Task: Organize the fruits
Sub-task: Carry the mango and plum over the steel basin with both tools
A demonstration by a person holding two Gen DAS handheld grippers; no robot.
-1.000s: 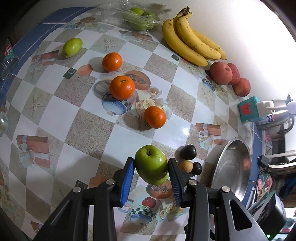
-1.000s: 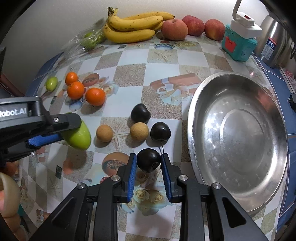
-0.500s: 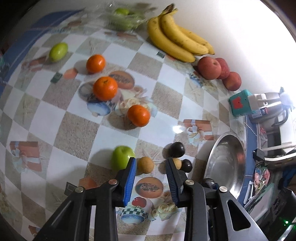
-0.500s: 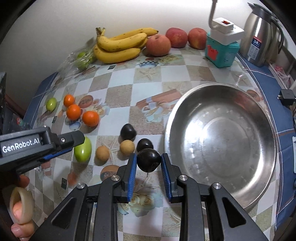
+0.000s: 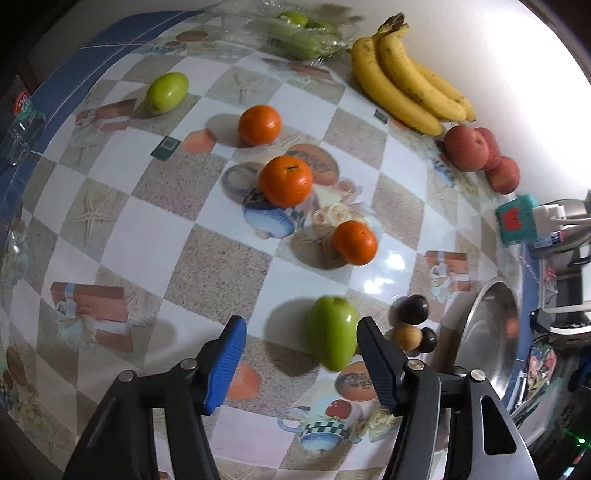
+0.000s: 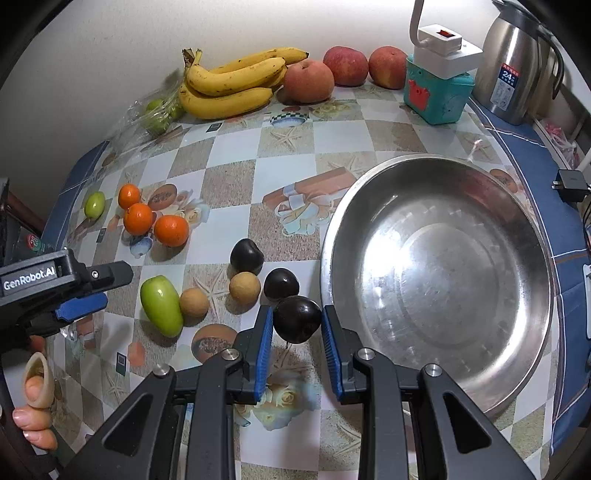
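Note:
My left gripper [image 5: 297, 356] is open and empty; a green apple [image 5: 334, 338] lies on the table just ahead of it, near the right finger. The apple also shows in the right wrist view [image 6: 161, 305], with the left gripper [image 6: 86, 295] beside it. My right gripper [image 6: 297, 338] is shut on a dark plum [image 6: 297, 318], held beside the steel bowl [image 6: 439, 280]. Two more dark plums [image 6: 246, 256] [image 6: 280, 283] and two tan round fruits [image 6: 244, 288] [image 6: 194, 302] lie by the apple.
Three oranges [image 5: 285, 181], a small green fruit [image 5: 166, 92], bananas [image 6: 232, 79], red apples [image 6: 308, 81], a bag of green fruit [image 5: 301, 35], a teal box with a power strip [image 6: 437, 92] and a steel kettle [image 6: 517, 66] stand further back.
My left gripper has set the green apple down, opened wide and drawn back. My right gripper has lifted the plum and moved it towards the bowl.

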